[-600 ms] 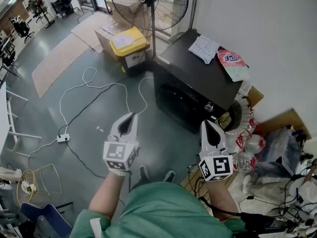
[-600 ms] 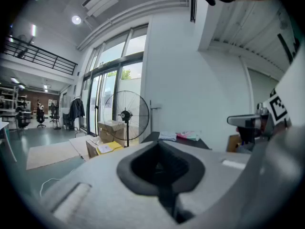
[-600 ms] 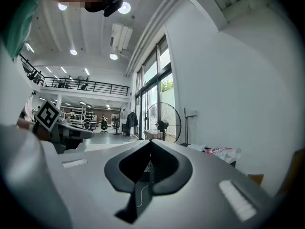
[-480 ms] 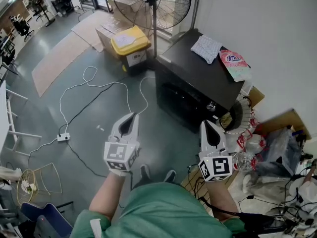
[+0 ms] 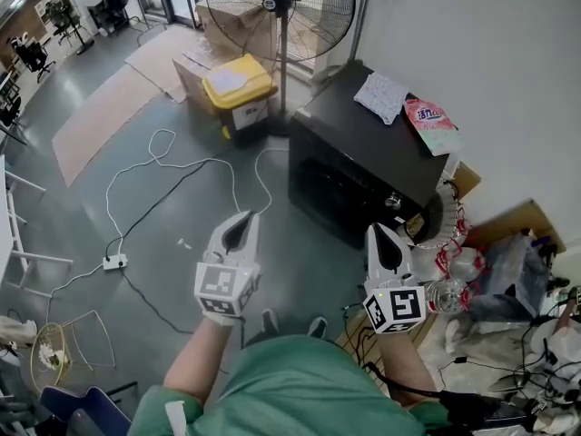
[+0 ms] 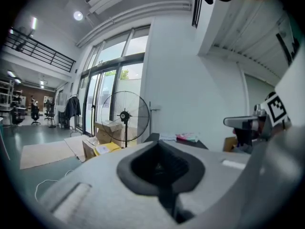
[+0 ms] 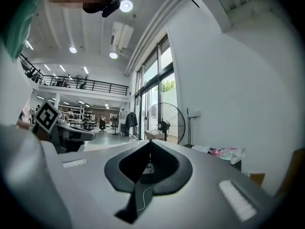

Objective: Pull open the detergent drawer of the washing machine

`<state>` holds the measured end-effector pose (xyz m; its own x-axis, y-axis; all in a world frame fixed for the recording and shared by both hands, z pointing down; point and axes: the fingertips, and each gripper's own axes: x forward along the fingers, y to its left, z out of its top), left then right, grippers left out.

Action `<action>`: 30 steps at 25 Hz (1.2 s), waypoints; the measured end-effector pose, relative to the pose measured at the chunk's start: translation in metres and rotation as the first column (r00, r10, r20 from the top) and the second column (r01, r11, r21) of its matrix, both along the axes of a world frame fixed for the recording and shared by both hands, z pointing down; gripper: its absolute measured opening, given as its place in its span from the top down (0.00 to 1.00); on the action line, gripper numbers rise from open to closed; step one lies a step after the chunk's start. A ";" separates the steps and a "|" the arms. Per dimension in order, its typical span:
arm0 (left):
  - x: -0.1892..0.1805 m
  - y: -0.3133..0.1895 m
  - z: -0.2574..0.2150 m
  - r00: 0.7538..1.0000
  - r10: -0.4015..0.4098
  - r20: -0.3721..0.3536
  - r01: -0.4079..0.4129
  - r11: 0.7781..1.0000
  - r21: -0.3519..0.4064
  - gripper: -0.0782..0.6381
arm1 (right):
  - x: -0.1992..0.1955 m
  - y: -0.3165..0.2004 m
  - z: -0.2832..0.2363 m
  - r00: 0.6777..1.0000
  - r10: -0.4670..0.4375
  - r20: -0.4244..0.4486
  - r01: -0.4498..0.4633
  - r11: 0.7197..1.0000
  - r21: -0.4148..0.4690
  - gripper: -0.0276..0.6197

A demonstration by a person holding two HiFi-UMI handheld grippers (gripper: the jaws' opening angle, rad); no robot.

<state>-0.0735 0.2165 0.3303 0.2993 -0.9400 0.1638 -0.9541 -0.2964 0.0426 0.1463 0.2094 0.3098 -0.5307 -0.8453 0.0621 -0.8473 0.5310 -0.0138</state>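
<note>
Left tool (image 5: 243, 228): jaws fully together, nothing between them; the left gripper view shows the pads meeting along one seam (image 6: 159, 144). Held about level, in the air above the floor (image 5: 182, 216), touching nothing.

Right tool (image 5: 381, 232): jaws likewise closed tip to tip and empty, as seen in the right gripper view (image 7: 149, 144). Held level, at 3 o'clock of the left tool and well apart from it.

Washing machine (image 5: 363, 166): dark cabinet, at 12 o'clock of the right tool and 1 o'clock of the left tool. Neither tool touches it; the right tool is the nearer one. Detergent drawer: cannot be told apart on the dark front from the head view; no part of the front stands out from the cabinet.

On the machine's top: folded cloth (image 5: 381, 96), and a pink packet (image 5: 431, 121) at its 4 o'clock.

Further out: standing fan (image 5: 280, 3) at 11 o'clock of the machine, near its back corner. Yellow-lidded bin (image 5: 238, 84) at 9 o'clock of the machine. White cable (image 5: 163, 166) loops over the floor to a power strip (image 5: 114, 262) at 9 o'clock of the left tool.
</note>
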 end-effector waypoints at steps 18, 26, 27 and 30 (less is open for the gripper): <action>-0.056 0.015 0.004 0.984 0.162 -0.075 -0.160 0.986 0.035 0.66 | -0.065 0.027 0.003 0.993 0.110 -0.035 -0.110 0.994 -0.005 0.83; -0.055 -0.008 0.020 0.985 0.150 -0.088 -0.151 0.988 -0.004 0.67 | -0.071 0.001 0.020 0.996 0.087 -0.032 -0.089 0.995 -0.050 0.83; -0.055 -0.010 0.022 0.985 0.147 -0.089 -0.148 0.989 -0.009 0.67 | -0.073 -0.003 0.021 0.996 0.080 -0.028 -0.081 0.995 -0.050 0.83; -0.055 -0.020 0.027 0.987 0.136 -0.086 -0.138 0.990 -0.021 0.67 | -0.076 -0.019 0.020 0.999 0.048 -0.020 -0.048 0.998 -0.027 0.83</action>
